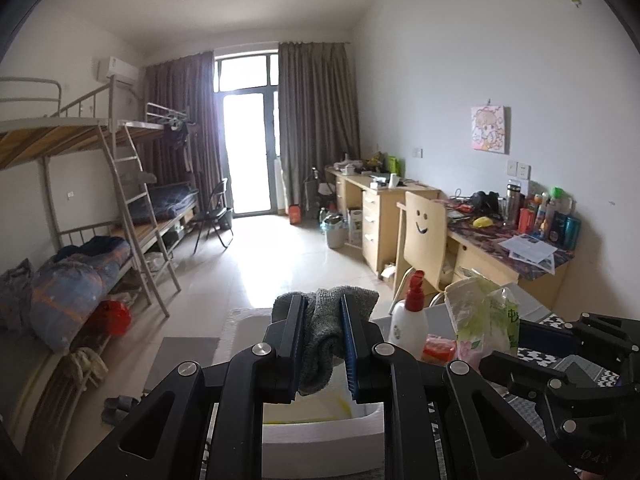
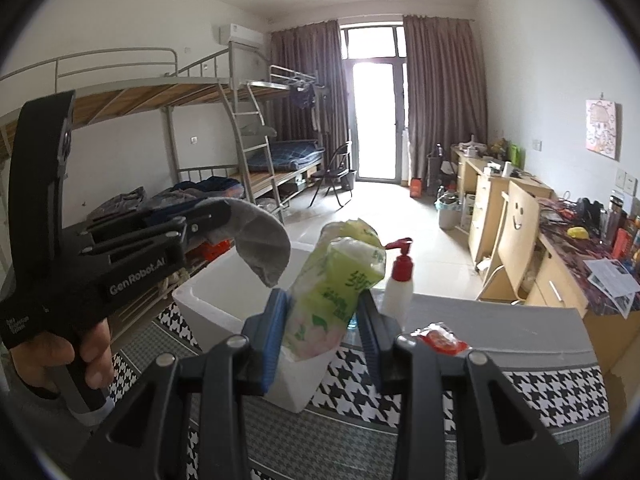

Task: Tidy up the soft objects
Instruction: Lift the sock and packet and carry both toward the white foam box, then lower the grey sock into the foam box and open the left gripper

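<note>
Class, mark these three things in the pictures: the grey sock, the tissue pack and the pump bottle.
grey sock (image 1: 320, 340): left wrist view, bunched middle between the pads.
tissue pack (image 2: 332, 300): right wrist view, green printed front.
pump bottle (image 2: 397, 294): right wrist view, white body.

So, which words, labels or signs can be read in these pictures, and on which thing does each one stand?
"GenRobot.AI": white print on the black left gripper, which is shut on a grey sock.
Small white lines near that gripper's handle: too blurred to read.
Green characters on the crinkled green-and-white plastic packet, held in the right gripper: not legible.
Smiley face, no words: pale wooden chair back.
Desk papers: too small.
</note>
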Tool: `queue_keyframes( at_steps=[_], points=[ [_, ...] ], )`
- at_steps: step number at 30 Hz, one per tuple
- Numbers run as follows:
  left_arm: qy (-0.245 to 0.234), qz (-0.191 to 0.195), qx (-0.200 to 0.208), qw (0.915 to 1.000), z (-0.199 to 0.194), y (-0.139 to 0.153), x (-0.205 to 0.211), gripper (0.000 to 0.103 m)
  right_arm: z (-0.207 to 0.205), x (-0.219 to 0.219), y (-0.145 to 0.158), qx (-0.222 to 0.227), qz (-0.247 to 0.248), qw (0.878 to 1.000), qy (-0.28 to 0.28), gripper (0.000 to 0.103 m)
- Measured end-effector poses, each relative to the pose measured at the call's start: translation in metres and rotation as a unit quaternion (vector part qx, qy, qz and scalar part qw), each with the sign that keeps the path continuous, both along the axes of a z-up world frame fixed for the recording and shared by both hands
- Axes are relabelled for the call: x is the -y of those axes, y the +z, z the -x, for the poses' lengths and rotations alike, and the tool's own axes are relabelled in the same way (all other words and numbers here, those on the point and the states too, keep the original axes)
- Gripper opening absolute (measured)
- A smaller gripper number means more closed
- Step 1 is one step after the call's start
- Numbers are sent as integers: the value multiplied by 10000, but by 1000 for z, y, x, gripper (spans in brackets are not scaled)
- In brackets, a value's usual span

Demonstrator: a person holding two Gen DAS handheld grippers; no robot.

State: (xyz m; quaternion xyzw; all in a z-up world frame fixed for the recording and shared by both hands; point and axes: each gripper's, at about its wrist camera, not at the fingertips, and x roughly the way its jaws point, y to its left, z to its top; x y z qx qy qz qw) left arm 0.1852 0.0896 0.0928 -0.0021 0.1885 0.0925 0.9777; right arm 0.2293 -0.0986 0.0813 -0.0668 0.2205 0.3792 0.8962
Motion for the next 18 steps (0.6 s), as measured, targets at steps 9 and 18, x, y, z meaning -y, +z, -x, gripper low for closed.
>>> queue_keyframes(
  at_steps=[9, 18],
  points=[
    [89, 78, -200, 9997, -14, -10, -12, 19, -8, -13, -4, -74, 66, 9998, 165, 40],
    [80, 277, -468, 9985, -30, -23, -26, 19, -16, -19, -7, -142, 155, 9996, 175, 40]
  ],
)
